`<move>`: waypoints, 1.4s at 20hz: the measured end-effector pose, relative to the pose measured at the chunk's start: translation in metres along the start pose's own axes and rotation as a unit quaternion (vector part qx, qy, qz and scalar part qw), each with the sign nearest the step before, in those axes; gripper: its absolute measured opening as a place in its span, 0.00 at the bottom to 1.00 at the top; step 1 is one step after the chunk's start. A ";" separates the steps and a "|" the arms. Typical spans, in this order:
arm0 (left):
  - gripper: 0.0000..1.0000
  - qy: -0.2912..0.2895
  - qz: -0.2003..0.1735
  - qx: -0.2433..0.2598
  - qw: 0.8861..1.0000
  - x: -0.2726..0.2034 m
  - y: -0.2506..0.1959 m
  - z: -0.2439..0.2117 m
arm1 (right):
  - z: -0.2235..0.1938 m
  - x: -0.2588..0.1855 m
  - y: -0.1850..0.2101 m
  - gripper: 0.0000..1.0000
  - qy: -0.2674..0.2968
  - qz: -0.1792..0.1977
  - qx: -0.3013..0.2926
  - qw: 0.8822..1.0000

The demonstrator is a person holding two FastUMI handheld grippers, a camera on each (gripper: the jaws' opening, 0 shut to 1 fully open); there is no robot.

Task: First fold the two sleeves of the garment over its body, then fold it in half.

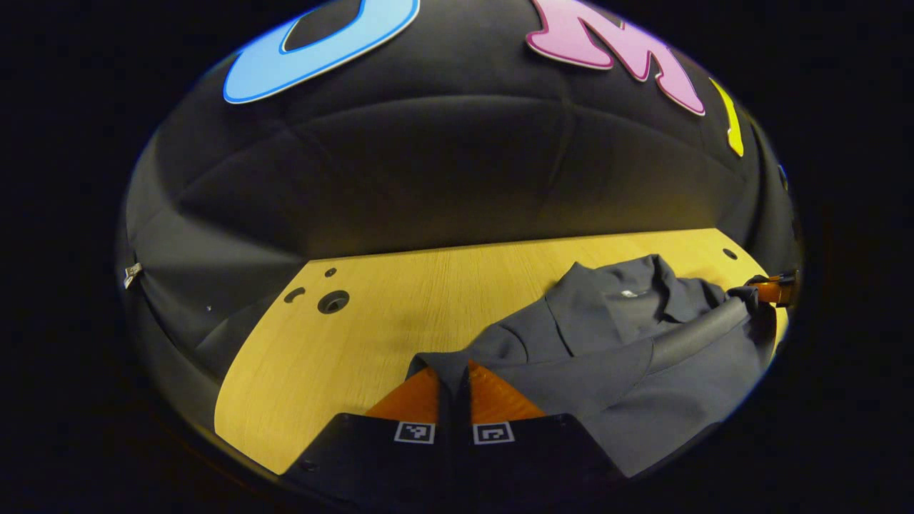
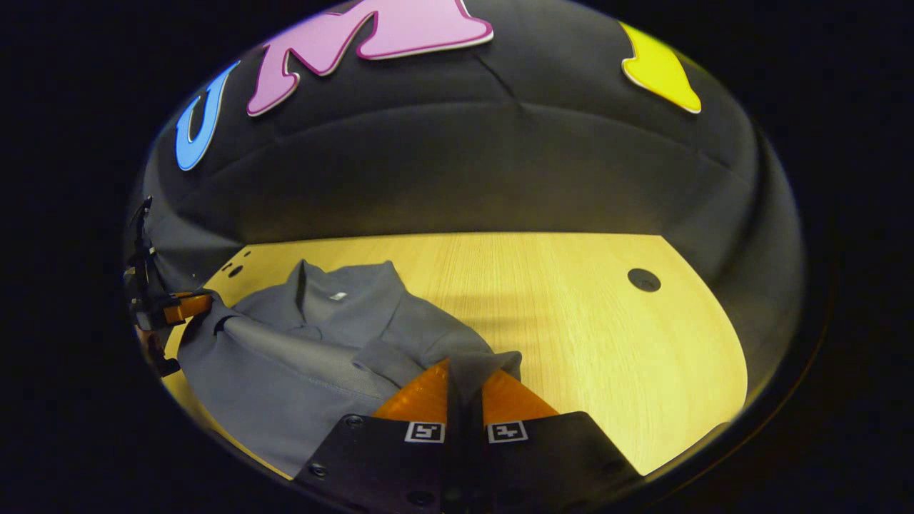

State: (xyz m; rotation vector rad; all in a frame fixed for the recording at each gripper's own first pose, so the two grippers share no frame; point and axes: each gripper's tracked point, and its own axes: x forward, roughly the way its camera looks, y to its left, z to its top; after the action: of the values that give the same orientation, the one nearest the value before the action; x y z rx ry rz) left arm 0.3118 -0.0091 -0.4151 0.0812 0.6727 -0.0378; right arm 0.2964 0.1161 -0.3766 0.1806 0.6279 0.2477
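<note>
A grey collared shirt [image 1: 614, 343] lies on the wooden table [image 1: 371, 321], collar toward the booth wall. My left gripper [image 1: 453, 370] is shut on the edge of one sleeve [image 1: 432, 364] at the shirt's near left corner. At the far right edge, my right gripper [image 1: 775, 289] pinches the other sleeve, which is pulled taut into a ridge [image 1: 703, 325]. In the right gripper view the shirt [image 2: 314, 343] spreads to the left. There, my right gripper [image 2: 465, 365] is shut on a sleeve end [image 2: 493, 360], and the left gripper [image 2: 187, 307] holds cloth at the far left.
Bare wooden tabletop [image 2: 607, 335] stretches right of the shirt, with a round cable hole [image 2: 643, 279]. More holes [image 1: 333, 301] sit near the table's left back corner. The black booth wall closes the back.
</note>
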 end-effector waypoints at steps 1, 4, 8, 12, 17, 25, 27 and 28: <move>0.05 0.003 0.004 0.004 1.000 0.004 -0.001 -0.004 | -0.005 0.004 0.001 0.09 0.008 0.000 0.001 1.000; 0.05 0.017 0.008 0.012 1.000 0.013 -0.005 -0.015 | -0.015 0.012 0.001 0.19 0.021 0.005 0.004 1.000; 0.18 0.024 0.017 0.010 1.000 0.012 -0.001 -0.023 | -0.017 0.004 -0.008 0.47 0.027 -0.015 -0.002 1.000; 0.71 0.011 0.004 -0.011 1.000 -0.008 -0.002 -0.020 | -0.009 -0.021 -0.003 0.86 0.012 -0.008 -0.007 1.000; 0.91 -0.007 -0.011 -0.009 1.000 -0.044 -0.008 -0.016 | 0.005 -0.068 0.009 0.99 -0.018 -0.008 -0.012 1.000; 0.91 -0.073 -0.044 -0.021 0.996 -0.142 -0.017 0.020 | 0.025 -0.155 0.046 0.99 -0.057 0.014 -0.011 0.998; 0.91 -0.082 -0.050 -0.027 0.995 -0.167 -0.019 0.024 | 0.028 -0.175 0.052 0.99 -0.066 0.018 -0.011 0.998; 0.91 -0.086 -0.056 -0.030 0.994 -0.180 -0.022 0.026 | 0.030 -0.184 0.056 0.99 -0.071 0.021 -0.008 0.997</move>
State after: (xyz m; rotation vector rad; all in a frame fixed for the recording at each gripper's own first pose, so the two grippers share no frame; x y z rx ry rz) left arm 0.1857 -0.0319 -0.2843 -0.0167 0.5057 -0.1303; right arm 0.1603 0.1152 -0.2368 0.1939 0.4808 0.2784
